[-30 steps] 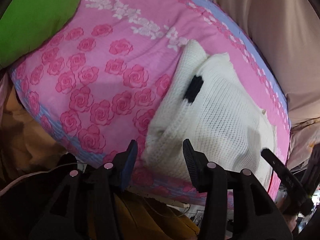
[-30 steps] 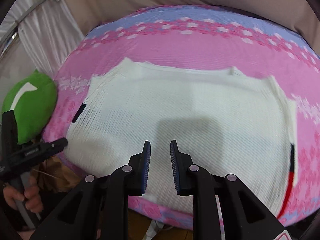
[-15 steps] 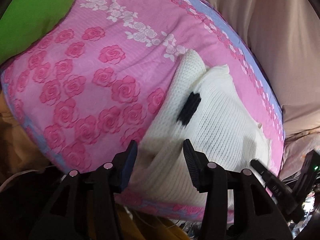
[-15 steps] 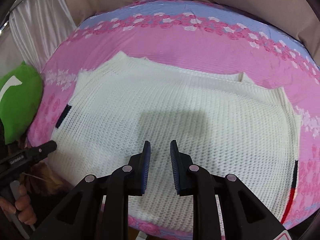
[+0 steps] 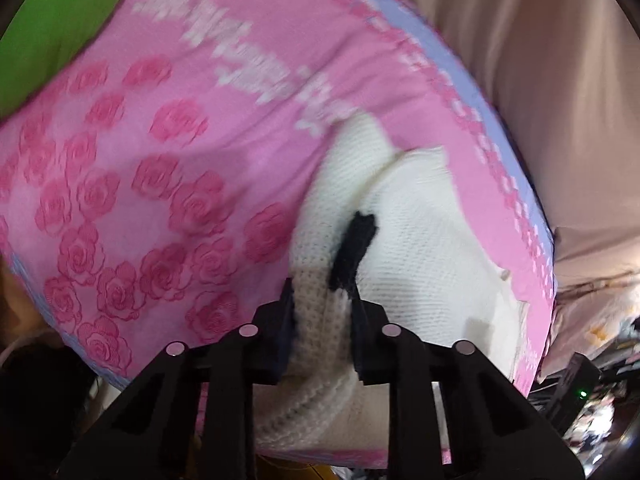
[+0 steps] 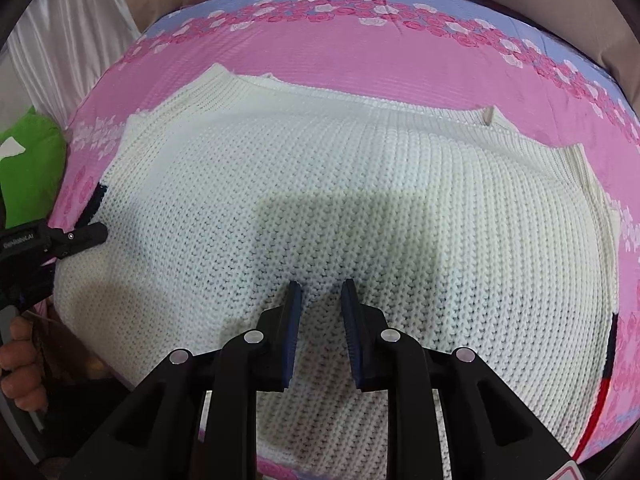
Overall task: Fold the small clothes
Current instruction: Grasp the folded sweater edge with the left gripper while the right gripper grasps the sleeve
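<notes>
Sweater (image 6: 340, 208), a cream knit with a small black patch at its left edge, lies spread flat on a bed covered by a pink rose-print sheet (image 6: 400, 68), filling the middle of the right wrist view. It looks soft, thick and light, a loose open knit that will drape and stretch rather than hold a crease, and it could snag on the ribbed finger pads. Judging from this, the ribbed hem, cuffs and side edges are the safest places to pinch, since a doubled edge gives more to hold than a single layer in the middle of the panel.

The left gripper (image 5: 322, 312) has its fingers closed on a bunched fold of the sweater's edge at the lower centre of its frame, just below the black patch (image 5: 354, 252); the fabric rises between the pads. In the right wrist view this gripper shows at the left edge, at the sweater's side. The left view is blurred.

The right gripper (image 6: 320, 312) sits low over the middle of the sweater's near part, its fingers slightly apart with knit showing between them; whether the tips press the fabric cannot be told. A green cushion (image 5: 60, 20) lies at the upper left of the left view.
</notes>
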Tool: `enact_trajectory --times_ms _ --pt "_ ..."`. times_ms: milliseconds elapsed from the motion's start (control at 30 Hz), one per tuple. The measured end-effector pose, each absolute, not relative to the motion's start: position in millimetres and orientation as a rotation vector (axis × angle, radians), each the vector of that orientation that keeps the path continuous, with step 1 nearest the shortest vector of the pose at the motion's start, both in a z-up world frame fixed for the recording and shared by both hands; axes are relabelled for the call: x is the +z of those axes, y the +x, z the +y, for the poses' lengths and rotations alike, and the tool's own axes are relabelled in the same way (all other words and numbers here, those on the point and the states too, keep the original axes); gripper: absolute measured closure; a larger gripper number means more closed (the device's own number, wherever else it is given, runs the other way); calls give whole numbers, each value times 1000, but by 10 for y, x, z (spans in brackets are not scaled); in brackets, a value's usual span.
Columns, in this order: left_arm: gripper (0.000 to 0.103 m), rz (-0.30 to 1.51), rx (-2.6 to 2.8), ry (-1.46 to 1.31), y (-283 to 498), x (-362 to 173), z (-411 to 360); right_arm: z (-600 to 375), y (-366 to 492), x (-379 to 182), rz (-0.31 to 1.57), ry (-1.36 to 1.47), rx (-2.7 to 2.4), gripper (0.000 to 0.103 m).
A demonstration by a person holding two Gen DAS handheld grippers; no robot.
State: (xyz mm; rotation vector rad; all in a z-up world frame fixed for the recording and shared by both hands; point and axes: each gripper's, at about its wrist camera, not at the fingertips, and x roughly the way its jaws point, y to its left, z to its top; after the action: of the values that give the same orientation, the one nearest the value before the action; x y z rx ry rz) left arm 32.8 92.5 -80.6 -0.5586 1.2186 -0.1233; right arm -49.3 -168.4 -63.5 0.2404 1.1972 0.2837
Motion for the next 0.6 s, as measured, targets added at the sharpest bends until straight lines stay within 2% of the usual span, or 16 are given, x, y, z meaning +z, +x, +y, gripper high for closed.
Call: enact_trajectory --times_ms 167,300,500,600 --pt "83 1067 -365 -355 274 65 137 -2019 -679 -467 1122 380 238 85" --pt "83 1031 -547 -223 225 417 -666 -2521 -995 -370 1064 463 159 84" --pt "82 1118 -718 -38 8 170 -1749 -3428 -1613 -515 1037 646 -36 80" --pt "71 1218 -736 107 -149 -266 -2113 -3667 -1842 -634 1041 706 -96 78"
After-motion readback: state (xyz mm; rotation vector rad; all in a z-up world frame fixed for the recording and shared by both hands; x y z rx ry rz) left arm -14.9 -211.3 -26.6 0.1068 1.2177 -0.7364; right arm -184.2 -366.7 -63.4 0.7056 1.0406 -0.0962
